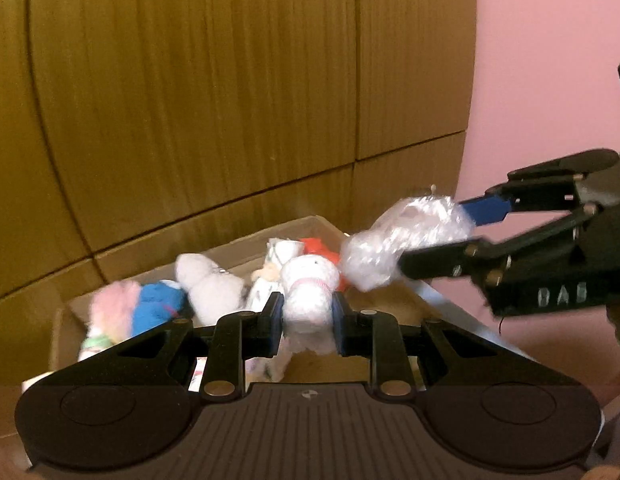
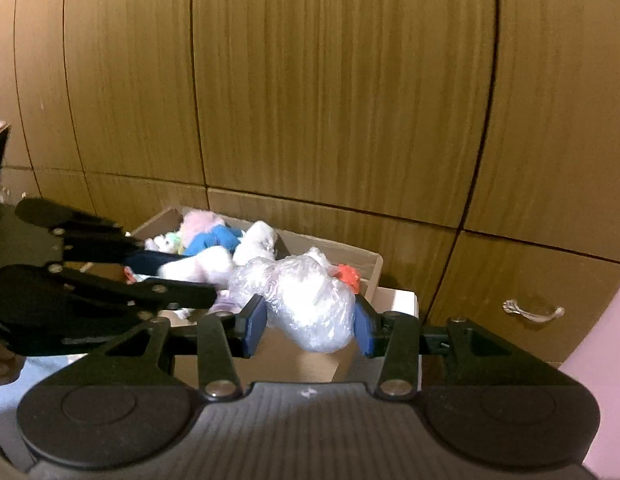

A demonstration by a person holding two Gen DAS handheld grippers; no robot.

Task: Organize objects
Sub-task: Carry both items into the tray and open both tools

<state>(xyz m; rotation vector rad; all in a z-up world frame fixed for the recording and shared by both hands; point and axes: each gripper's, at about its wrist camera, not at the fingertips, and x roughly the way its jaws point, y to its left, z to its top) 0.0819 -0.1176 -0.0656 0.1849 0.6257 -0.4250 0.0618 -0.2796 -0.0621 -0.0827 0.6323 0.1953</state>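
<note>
**Two toys held above a crowded box**

The left gripper [image 1: 308,322] is clamped on a white plush toy [image 1: 310,294] with a pink band, and the right gripper [image 2: 310,320] pinches a plastic-wrapped toy [image 2: 310,304]; both toys hang just above the near edge of the cardboard box [image 2: 370,260]. In the left wrist view the wrapped toy [image 1: 406,236] sits over the box's right corner.

The crinkled film looks slippery and is gripped only across its middle, so it could slide out early, perhaps outside the box wall. The two grippers are close together and could knock each other.

The box already holds a pink-and-blue plush [image 1: 138,308] at its left end, a white plush [image 1: 208,284] beside it, a red item [image 1: 320,250] near the far right corner and a few pale pieces I cannot identify. Space is tight, so a dropped toy may roll over the rim.
</note>
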